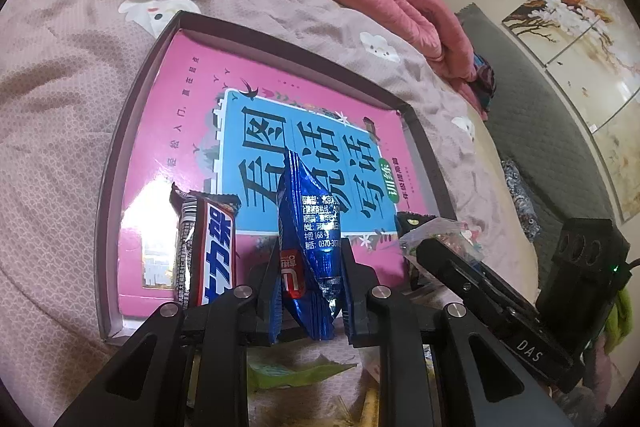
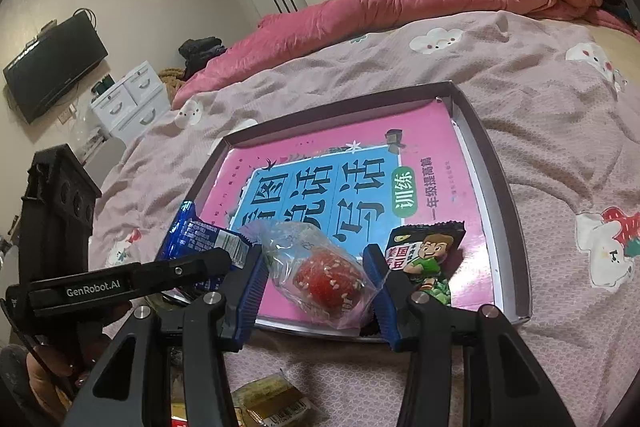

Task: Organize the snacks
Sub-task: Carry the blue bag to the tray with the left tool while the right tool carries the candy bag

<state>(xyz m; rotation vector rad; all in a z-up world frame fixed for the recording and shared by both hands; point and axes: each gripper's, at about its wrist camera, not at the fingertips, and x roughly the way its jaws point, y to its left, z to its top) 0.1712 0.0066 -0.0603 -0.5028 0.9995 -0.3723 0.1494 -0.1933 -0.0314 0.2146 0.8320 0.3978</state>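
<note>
Soft, even indoor light fills both views, slightly dim with a pinkish cast. Glare streaks the glossy pink book cover [image 1: 160, 227] and the blue foil packet [image 1: 308, 239]. Fisheye distortion bends the edges, dark vignetting rims the corners, and shadows stay faint.

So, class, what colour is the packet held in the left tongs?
Shiny blue packet with white print, clearest in the left wrist view.
</note>
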